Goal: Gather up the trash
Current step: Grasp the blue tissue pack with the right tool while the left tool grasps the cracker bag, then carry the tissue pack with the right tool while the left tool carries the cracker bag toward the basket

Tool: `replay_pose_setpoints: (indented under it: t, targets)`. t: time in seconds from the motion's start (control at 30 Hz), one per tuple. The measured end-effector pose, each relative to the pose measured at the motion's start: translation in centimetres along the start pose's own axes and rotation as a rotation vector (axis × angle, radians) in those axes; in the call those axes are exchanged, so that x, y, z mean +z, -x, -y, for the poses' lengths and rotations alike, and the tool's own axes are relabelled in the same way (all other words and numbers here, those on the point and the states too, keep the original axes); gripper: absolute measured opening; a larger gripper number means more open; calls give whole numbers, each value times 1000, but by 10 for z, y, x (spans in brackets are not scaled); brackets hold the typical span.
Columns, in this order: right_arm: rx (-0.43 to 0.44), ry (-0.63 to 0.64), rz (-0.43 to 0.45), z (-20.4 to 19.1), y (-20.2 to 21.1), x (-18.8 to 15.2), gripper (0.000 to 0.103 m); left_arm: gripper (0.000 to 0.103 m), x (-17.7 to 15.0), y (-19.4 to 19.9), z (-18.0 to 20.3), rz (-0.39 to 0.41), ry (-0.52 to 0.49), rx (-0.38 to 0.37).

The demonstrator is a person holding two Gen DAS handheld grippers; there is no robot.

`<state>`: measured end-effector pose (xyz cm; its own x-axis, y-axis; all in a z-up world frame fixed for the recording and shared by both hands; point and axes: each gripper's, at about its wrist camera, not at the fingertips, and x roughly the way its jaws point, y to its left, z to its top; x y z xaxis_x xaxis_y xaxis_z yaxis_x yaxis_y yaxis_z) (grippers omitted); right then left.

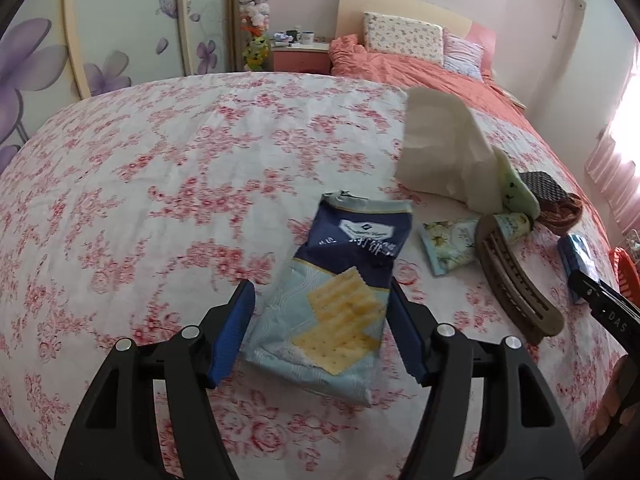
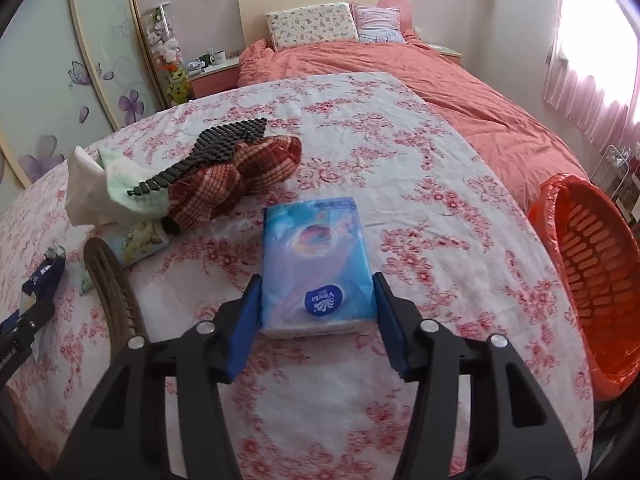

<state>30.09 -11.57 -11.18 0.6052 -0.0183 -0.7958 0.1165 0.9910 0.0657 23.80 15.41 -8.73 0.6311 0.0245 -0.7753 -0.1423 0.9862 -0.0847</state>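
Note:
A torn blue cracker wrapper (image 1: pixel 336 300) lies on the floral sheet (image 1: pixel 160 184). My left gripper (image 1: pixel 322 304) is open with one blue pad on each side of the wrapper, the right pad touching its edge. A light blue Vinda tissue pack (image 2: pixel 316 268) lies between the pads of my right gripper (image 2: pixel 316 300), whose jaws stand close against both of its sides. A crumpled white paper (image 1: pixel 440 148) lies beyond; it also shows in the right wrist view (image 2: pixel 86 188). An orange trash basket (image 2: pixel 592 272) lined with an orange bag stands at the right bed edge.
A brown hair comb (image 1: pixel 516 284), a floral tube (image 1: pixel 460 240), a green cloth (image 1: pixel 516 192), a brown knitted piece (image 2: pixel 236 176) and a black mesh piece (image 2: pixel 216 144) lie between the grippers. Pillows (image 2: pixel 312 24) and an orange duvet (image 2: pixel 460 92) lie further back.

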Motion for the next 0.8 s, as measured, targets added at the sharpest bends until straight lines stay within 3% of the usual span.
replay_pose_setpoints:
  t: [0.37,0.5,0.8]
  targets:
    - [-16,-8,-2,13,-1,0,55,64,-4,2,-1,-1,-11,-8]
    - [-17,-9,-2,13,-1,1,54,58,-5,3,-3,9,-13,0]
    - [-15,2,16,14,6,-2,52,56,-2,8,-3,27,-23,1]
